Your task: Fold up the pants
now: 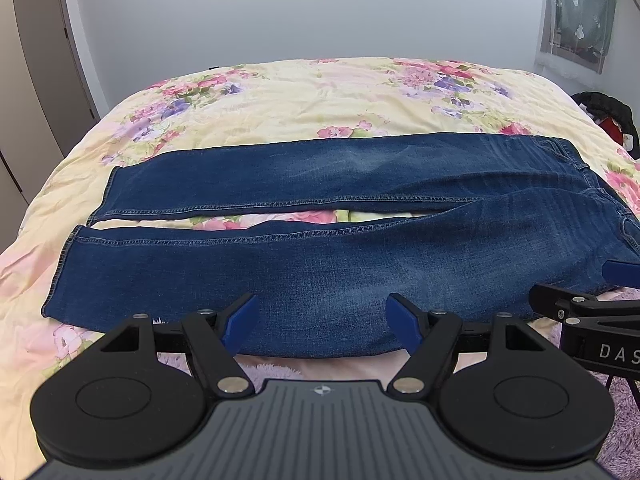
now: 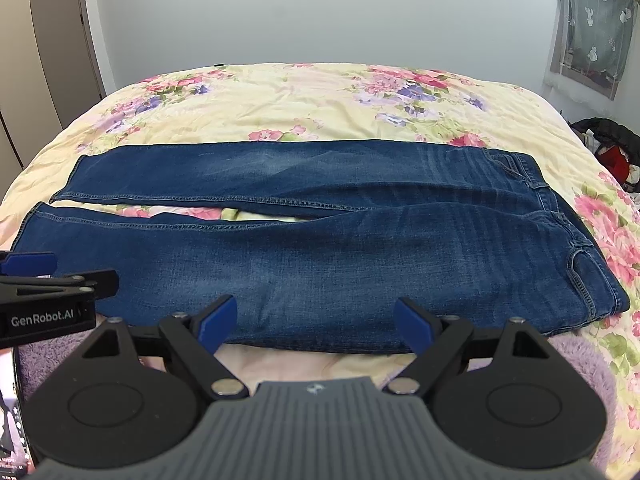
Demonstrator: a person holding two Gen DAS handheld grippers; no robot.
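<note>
Flat across the bed lay the jeans [image 1: 340,248], dark blue denim with paler fading along the thighs, legs running to the left and waistband to the right. Legs were parted in a narrow wedge; the floral quilt [image 1: 304,96] showed through the gap. Orange-tan stitching traced the inseams and hems. Quilt was pale yellow cotton, rumpled, printed with pink and purple flowers.

Left gripper [image 1: 322,320] hovered at the near edge of the closer leg, blue-tipped black fingers spread wide, gripping nothing. Right gripper [image 2: 316,322] sat further toward the waistband, likewise wide open and empty, over the same near edge. Whether the tips touched the denim could not be told.

A fuzzy lilac blanket [image 2: 576,364] lay along the near side of the bed. Grey wall [image 2: 320,12] behind; a grey curtain [image 2: 596,20] with white shapes at far right.
</note>
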